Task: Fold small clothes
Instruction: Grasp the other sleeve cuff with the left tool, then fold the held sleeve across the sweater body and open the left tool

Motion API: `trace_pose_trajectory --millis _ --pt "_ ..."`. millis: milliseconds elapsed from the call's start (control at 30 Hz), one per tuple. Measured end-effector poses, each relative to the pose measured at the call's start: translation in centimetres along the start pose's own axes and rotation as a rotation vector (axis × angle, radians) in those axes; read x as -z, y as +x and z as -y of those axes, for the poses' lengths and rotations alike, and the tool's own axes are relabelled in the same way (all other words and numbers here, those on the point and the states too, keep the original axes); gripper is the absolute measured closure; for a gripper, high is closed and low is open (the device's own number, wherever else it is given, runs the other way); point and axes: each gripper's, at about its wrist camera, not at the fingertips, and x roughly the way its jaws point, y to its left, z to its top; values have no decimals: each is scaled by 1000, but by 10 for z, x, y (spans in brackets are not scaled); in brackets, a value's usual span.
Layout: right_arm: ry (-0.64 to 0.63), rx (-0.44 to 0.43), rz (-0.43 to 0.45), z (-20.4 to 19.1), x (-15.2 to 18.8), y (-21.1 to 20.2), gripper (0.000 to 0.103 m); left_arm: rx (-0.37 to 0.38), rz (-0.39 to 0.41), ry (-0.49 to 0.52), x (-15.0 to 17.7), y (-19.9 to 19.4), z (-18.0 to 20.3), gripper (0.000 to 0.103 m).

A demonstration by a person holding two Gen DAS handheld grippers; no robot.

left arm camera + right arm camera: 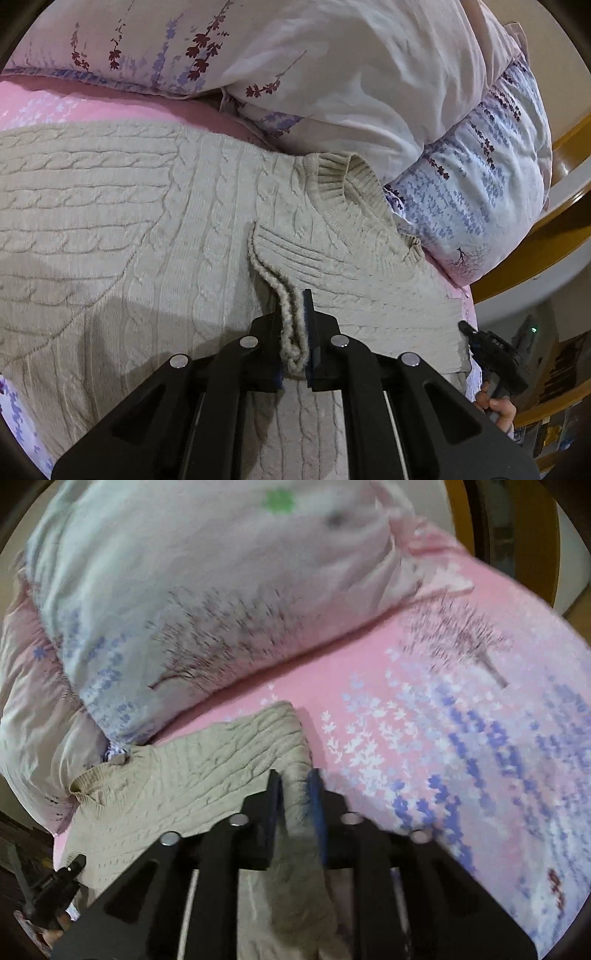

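Note:
A beige cable-knit sweater [147, 229] lies spread on the pink bed sheet, ribbed collar [343, 192] toward the pillows. My left gripper [293, 314] is shut on a folded ribbed edge of the sweater, likely a sleeve cuff, held just above the sweater body. In the right wrist view the sweater [192, 771] lies left of centre, and my right gripper [295, 786] is shut on another edge of it, lifting a fold of knit between the pads. The other gripper shows at the sweater's edge in each view [491, 347] [55, 882].
Floral pillows and a rumpled duvet [351, 74] are piled right behind the collar. The pink floral sheet [461, 720] stretches to the right of the sweater. A wooden bed frame [569, 147] runs along the right side.

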Motion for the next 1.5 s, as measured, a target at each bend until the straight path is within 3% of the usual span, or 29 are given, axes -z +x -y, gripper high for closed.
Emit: trace_pose_trajectory --millis 33,67,167,233,333,433,500,567,633,700,900,1067,1200,1400,1500 --pt "-12 -16 30 -1 1 -12 64 3 -3 0 -1 0 -1 95" --pt "-27 -50 61 -4 4 -24 60 7 -5 1 -1 0 -1 95" --pt "-121 -138 66 -21 19 -42 57 13 -5 -7 -1 1 -2 95" --pt "-184 -134 8 -32 30 -36 57 13 -5 -13 -1 0 -2 95" --pt "-212 -59 -80 -37 43 -11 52 22 -16 -26 1 -4 -3 94" --pt "-250 -41 -73 -43 49 -7 41 39 -15 -33 4 -26 -9 94" --pt "-257 -34 -72 -49 51 -11 33 48 -4 -38 6 -46 -18 84" --pt "-266 -61 -72 -56 53 -17 32 38 50 -64 7 -82 -40 51" --pt "-277 -77 -70 -61 56 -23 30 1 126 -110 6 -118 -67 46" --pt "-276 -100 -84 -68 59 -23 30 -34 185 -172 6 -148 -97 46" --pt "-294 -158 -118 -92 73 -22 30 -179 317 -487 12 -221 -196 46" --pt "-323 -176 -130 -106 80 -23 30 -221 398 -677 17 -246 -241 47" --pt "-324 -178 -132 -108 80 -21 29 -196 444 -765 13 -249 -258 48" --pt "-323 -179 -129 -104 81 -25 29 -193 519 -869 5 -255 -288 67" --pt "-318 -176 -124 -102 79 -25 29 -209 531 -891 2 -256 -296 83"
